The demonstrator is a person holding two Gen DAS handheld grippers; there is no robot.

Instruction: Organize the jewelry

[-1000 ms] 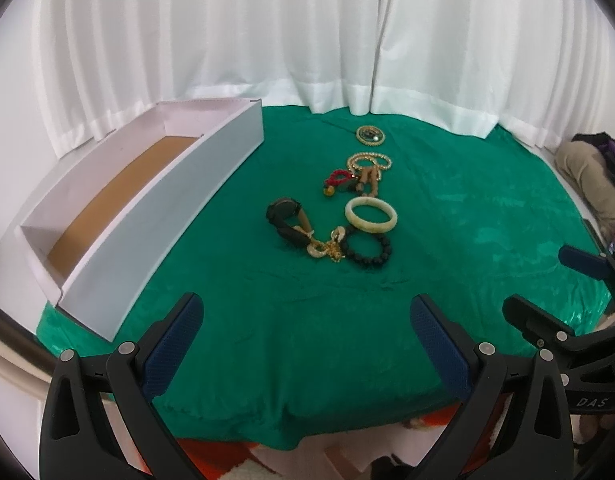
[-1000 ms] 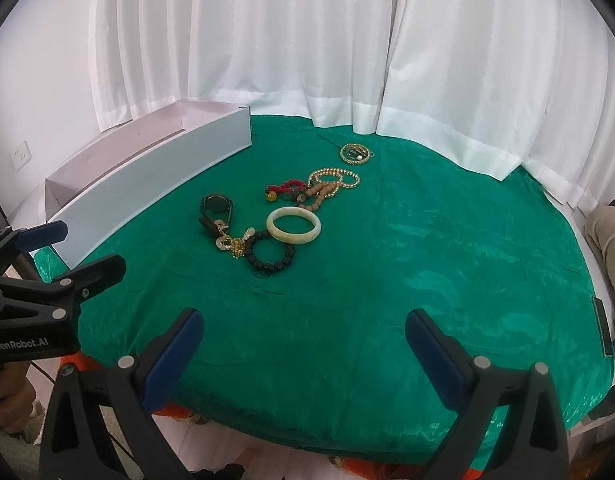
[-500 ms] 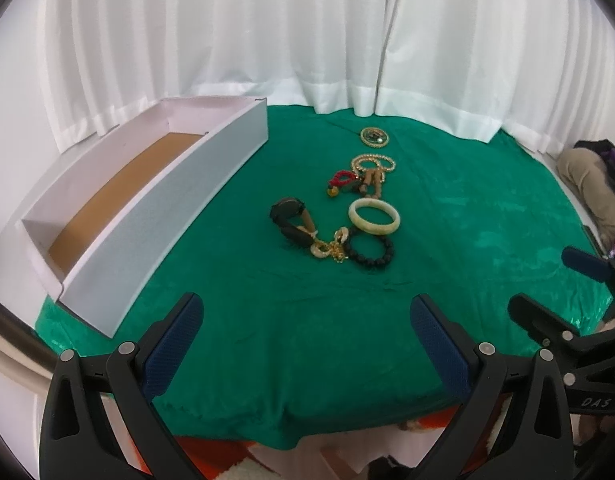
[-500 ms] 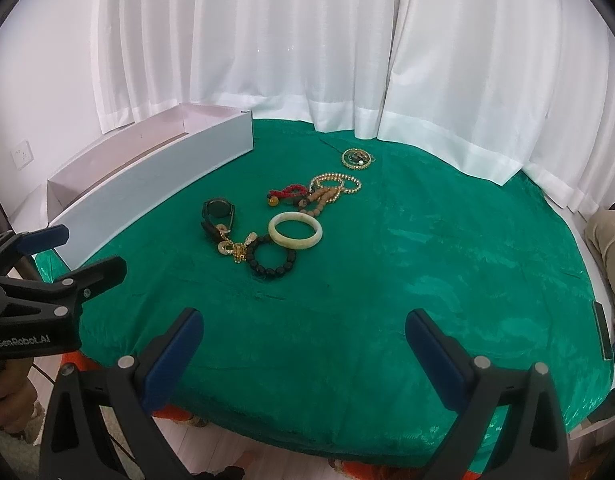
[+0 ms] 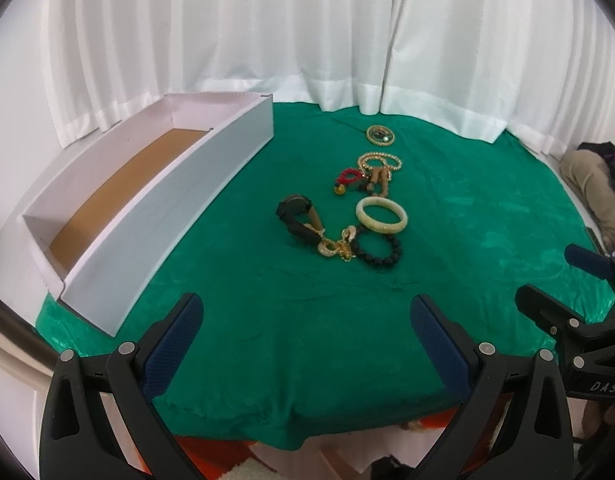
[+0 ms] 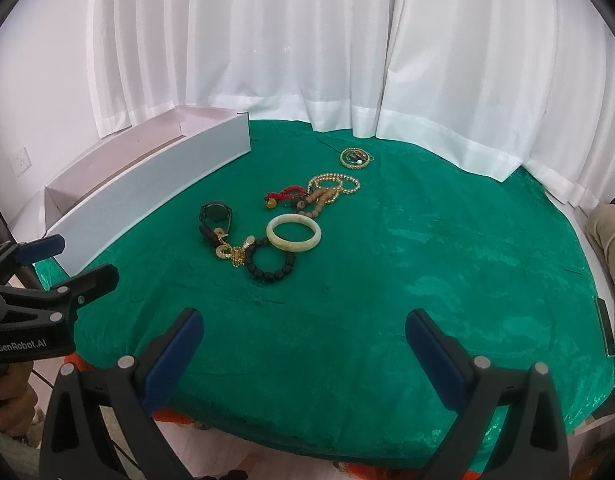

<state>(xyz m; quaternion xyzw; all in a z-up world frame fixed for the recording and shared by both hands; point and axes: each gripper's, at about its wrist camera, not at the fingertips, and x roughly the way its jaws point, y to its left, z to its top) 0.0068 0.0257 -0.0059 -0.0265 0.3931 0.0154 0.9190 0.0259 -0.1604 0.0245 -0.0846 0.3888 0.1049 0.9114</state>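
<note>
So the jewelry is all sitting in a loose line down the middle of the green cloth [image 5: 467, 240] covering the bench. Taking the pale jade-looking bangle [image 5: 381, 215] as the reference: a black bead bracelet [image 5: 377, 251] is lying just in front of it, touching or nearly touching, and a gold chain clump [image 5: 339, 246] is butting up against that bracelet's left side. Left of the bangle, a dark wristwatch [image 5: 297, 216] is lying on its side, its strap running down into the gold chain. Behind the bangle there's a red corded piece [image 5: 347, 178], some brown wooden beads [image 5: 377, 180] and a gold bead bracelet [image 5: 381, 160] all bunched together, and further back still a small round gold pendant thing [image 5: 380, 135] is sitting by itself.

Well off to the bangle's left, a long white box [image 5: 179, 216] with a brown floor is resting open, nothing in it that I can see. White curtains [image 5: 307, 40] are hanging behind everything.

Both grippers are hovering over the near edge of the cloth, well short of the bangle. The left gripper [image 5: 307, 332] is showing its jaws spread wide, holding nothing. Same for the right gripper [image 6: 303, 340].
</note>
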